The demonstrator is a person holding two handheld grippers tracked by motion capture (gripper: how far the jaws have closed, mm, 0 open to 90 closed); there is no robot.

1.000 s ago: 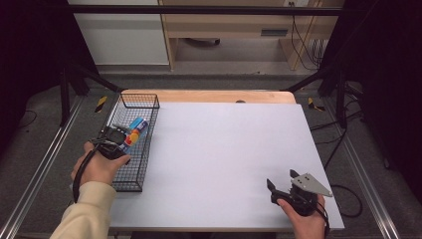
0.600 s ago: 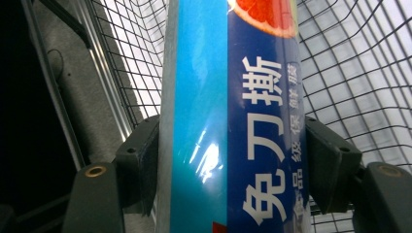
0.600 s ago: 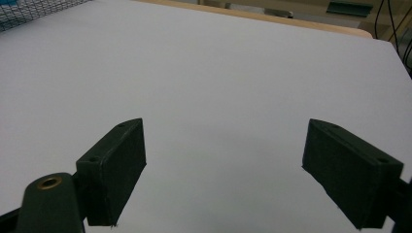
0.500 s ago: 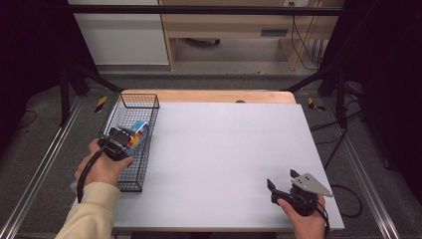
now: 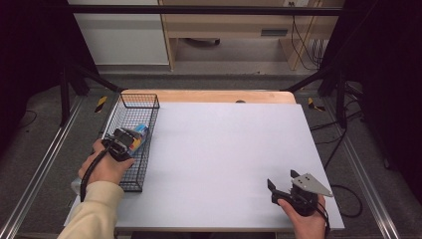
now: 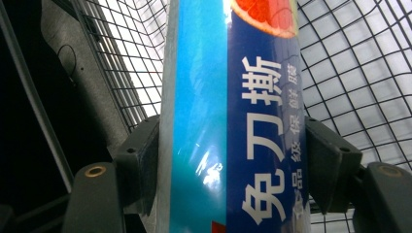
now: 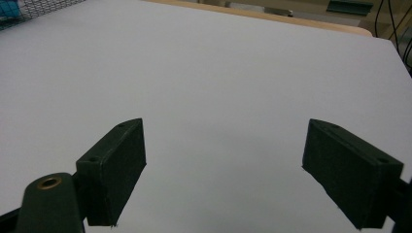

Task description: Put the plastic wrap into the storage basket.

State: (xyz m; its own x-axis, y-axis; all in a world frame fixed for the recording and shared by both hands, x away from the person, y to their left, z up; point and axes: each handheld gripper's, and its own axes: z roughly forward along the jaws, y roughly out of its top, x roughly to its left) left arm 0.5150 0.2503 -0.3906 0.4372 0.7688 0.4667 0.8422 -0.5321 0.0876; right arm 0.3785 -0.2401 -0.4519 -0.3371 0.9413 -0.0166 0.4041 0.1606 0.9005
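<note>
Plainly "免刀撕" on claw-held blue box [image 6: 233, 121]

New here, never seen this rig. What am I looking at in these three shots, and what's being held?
No robot: a person holds a two-jaw gripper in each hand. The high view looks down on a white table. The other two views come from cameras riding on each gripper. The left gripper sits inside a black wire basket at the table's left edge, its jaws closed on a blue cling-film box with Chinese print. The right gripper hangs open above bare table, holding nothing.
</note>
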